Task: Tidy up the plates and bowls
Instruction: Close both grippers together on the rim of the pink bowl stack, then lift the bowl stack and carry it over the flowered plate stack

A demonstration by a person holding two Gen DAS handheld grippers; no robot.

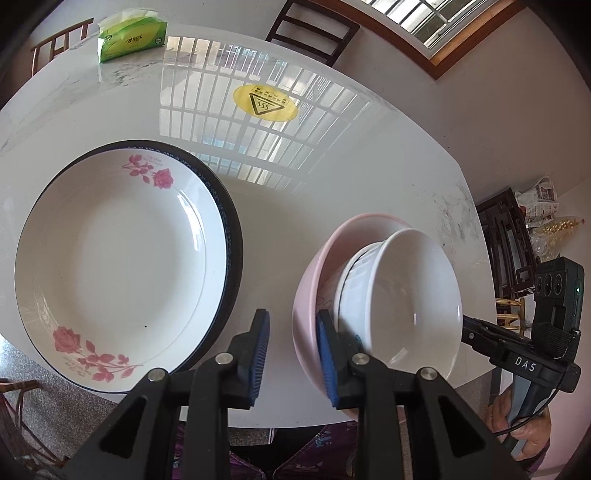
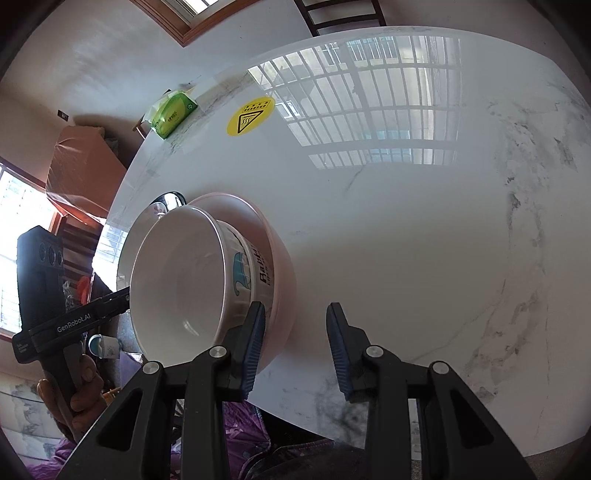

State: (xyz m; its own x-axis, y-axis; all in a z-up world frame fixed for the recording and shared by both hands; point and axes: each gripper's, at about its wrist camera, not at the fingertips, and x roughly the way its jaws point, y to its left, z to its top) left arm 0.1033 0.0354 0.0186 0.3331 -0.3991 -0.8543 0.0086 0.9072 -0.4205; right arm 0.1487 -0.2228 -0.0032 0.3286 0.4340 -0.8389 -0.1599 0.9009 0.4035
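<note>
At lower right of the left wrist frame, the white bowl (image 1: 410, 295) is sitting tilted inside the pink bowl (image 1: 317, 280). The left gripper (image 1: 293, 354) and right gripper (image 2: 295, 347) are both holding their fingers apart. The rose plate (image 1: 122, 254) is lying at left on the table (image 1: 332, 192).

I count two plates: one rose plate (image 1: 118, 258) sitting on one dark-rimmed plate (image 1: 232, 236). I count two bowls for sure: one white bowl (image 1: 413, 295) inside one pink bowl (image 1: 310, 295). I see one green tissue pack (image 1: 131, 35), one yellow sticker (image 1: 265, 103), and one table (image 1: 369, 177).
</note>
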